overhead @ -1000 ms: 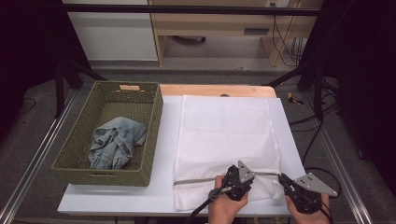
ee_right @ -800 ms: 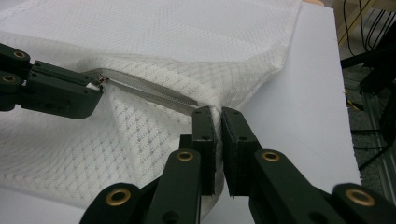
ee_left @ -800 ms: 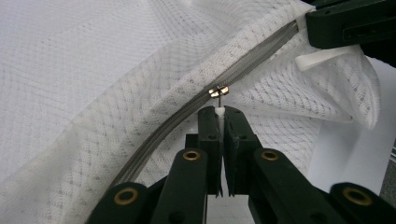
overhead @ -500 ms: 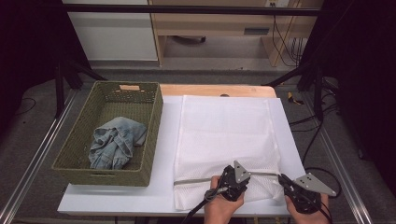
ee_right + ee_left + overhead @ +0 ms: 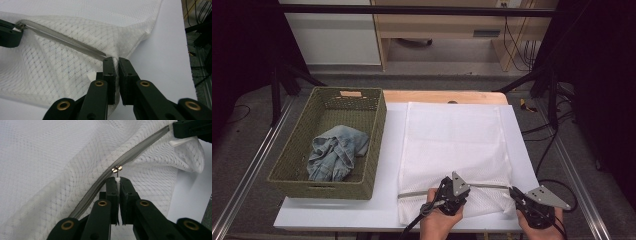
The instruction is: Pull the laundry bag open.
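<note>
A: Mesh laundry bag (image 5: 454,150) lay flat on the white table (image 5: 337,215), its zipped end at six o'clock, nearest the person. What held it?

B: The left gripper (image 5: 117,180) had its jaws nearly shut, pinching the white pull tab (image 5: 117,179) of the metal zip slider (image 5: 117,168). The right gripper (image 5: 115,61) had its jaws nearly shut on the bag's corner fabric, right where the grey zipper (image 5: 62,40) ended. From above, the left gripper (image 5: 451,192) sat at the bag's six o'clock and the right gripper (image 5: 534,205) at its five o'clock corner.

A: How would the bag handle?

B: Light, soft and floppy, I judged. The mesh bunched easily, so one jaw pair should anchor the corner while the other pulled the tab; the tab was small and could slip.

A: What else, counted?

B: One bag, one zipper, one slider. At nine o'clock from the bag stood one woven basket (image 5: 294,165) holding one crumpled denim garment (image 5: 334,152). Two grippers, two hands.
</note>
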Tool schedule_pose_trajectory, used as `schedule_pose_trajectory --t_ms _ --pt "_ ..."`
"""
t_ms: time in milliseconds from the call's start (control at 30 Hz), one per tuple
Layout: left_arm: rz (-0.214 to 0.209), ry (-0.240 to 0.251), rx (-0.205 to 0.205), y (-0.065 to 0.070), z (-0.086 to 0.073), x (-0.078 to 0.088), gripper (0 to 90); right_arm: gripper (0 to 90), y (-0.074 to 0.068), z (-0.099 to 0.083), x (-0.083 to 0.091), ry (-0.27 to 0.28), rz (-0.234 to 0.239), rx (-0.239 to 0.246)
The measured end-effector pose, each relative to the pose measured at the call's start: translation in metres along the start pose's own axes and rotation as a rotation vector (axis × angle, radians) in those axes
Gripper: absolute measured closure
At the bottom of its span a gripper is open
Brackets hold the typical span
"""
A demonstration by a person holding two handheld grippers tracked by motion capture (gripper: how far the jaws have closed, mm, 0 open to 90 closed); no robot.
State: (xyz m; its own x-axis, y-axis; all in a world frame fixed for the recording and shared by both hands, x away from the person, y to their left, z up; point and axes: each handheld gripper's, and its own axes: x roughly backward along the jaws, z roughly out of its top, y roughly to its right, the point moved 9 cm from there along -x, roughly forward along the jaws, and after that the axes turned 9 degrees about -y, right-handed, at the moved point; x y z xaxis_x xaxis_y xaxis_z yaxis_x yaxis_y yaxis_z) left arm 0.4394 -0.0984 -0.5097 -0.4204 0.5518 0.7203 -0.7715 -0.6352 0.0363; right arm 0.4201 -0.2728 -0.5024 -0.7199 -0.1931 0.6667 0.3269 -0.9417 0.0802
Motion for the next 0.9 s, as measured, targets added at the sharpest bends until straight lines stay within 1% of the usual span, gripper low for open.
schedule_pose_trajectory --t_ms 100,200,400,467,633,767,900 --pt "0.009 -0.004 0.002 -0.003 -0.002 0.002 86.6 84.7 -0.001 0.001 0.000 0.001 0.005 -0.001" --pt "0.009 -0.002 0.004 -0.004 -0.003 0.004 86.7 84.7 -0.001 0.000 0.000 0.000 0.004 0.002" --pt "0.016 -0.006 -0.010 -0.006 -0.005 0.009 86.6 84.8 0.000 0.000 0.000 -0.002 0.002 0.003" --pt "0.019 -0.004 -0.007 -0.007 -0.006 0.009 86.7 84.7 0.001 0.000 0.001 0.002 0.002 0.003" --pt "0.017 0.002 0.016 -0.013 -0.009 0.013 86.6 84.7 0.000 0.000 0.001 0.005 -0.006 0.012" --pt "0.027 0.002 0.012 -0.017 -0.011 0.018 86.6 84.8 0.001 0.000 0.002 0.003 -0.004 0.004" --pt "0.033 0.004 0.023 -0.022 -0.014 0.021 86.7 84.7 0.003 -0.001 0.002 0.001 -0.009 -0.002"
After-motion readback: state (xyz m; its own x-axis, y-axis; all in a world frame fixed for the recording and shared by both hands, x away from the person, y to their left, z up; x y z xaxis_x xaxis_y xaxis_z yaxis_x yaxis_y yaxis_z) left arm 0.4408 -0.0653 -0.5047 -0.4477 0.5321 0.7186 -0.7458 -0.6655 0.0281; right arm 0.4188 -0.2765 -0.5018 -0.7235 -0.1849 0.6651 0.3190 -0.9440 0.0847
